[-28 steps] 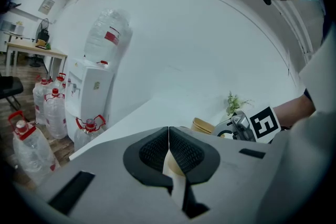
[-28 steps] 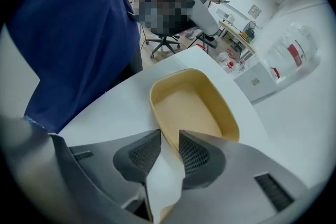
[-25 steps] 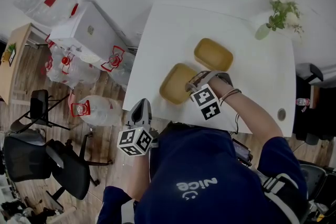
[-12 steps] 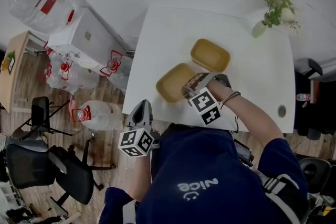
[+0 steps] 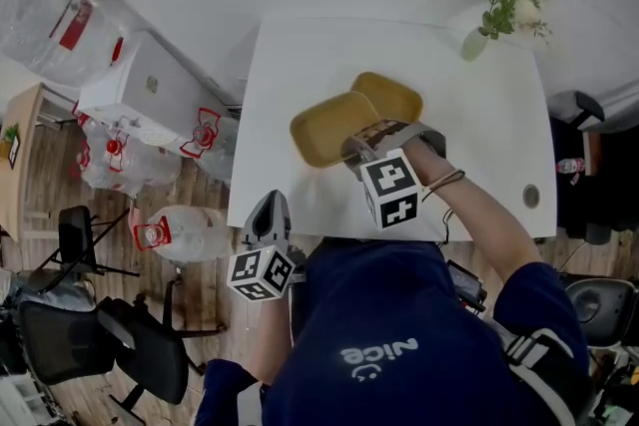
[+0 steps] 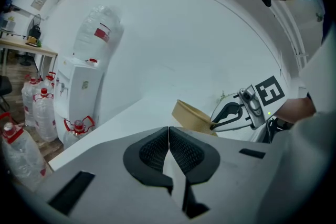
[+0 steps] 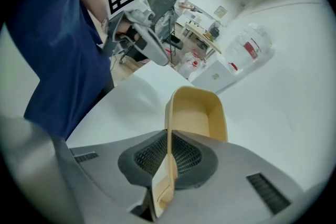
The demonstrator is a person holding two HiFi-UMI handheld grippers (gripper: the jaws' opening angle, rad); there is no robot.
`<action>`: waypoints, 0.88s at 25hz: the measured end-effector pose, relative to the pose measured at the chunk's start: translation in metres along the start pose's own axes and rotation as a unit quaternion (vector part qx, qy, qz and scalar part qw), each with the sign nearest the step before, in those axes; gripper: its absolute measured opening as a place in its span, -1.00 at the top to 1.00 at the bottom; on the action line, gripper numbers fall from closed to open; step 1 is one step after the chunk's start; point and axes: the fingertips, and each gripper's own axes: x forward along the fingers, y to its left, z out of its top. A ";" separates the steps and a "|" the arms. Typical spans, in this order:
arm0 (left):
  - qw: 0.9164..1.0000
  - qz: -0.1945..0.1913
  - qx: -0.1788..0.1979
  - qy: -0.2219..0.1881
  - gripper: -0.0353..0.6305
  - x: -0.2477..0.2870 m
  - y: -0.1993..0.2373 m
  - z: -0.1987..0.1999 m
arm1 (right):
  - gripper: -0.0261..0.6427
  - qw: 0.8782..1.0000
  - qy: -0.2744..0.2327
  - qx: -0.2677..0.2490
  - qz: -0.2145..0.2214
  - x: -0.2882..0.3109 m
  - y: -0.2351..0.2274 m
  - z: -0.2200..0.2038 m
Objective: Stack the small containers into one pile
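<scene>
Lifted container hovering beside its mate
Right claw is pinching its rim; second container is lying on the counter at two o'clock, partly overlapped. Left claw, pressed together, is idling.

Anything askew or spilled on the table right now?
Nothing spilled or damaged. Only the tan container hangs tilted, pinched by one wall in the right gripper, its far end overlapping the second container on the table.
</scene>
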 end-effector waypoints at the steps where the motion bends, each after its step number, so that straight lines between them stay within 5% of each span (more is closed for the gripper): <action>1: 1.000 -0.002 0.000 0.001 0.83 0.002 -0.001 0.000 | 0.75 1.000 0.005 0.017 -0.009 -0.002 -0.005 -0.007; 13: 0.998 -0.052 0.019 0.014 0.83 0.022 -0.027 0.001 | 0.75 0.985 0.073 0.142 -0.059 -0.019 -0.029 -0.062; 22: 0.996 -0.076 0.025 0.030 0.83 0.037 -0.036 -0.001 | 0.75 0.956 0.102 0.264 -0.076 -0.022 -0.040 -0.098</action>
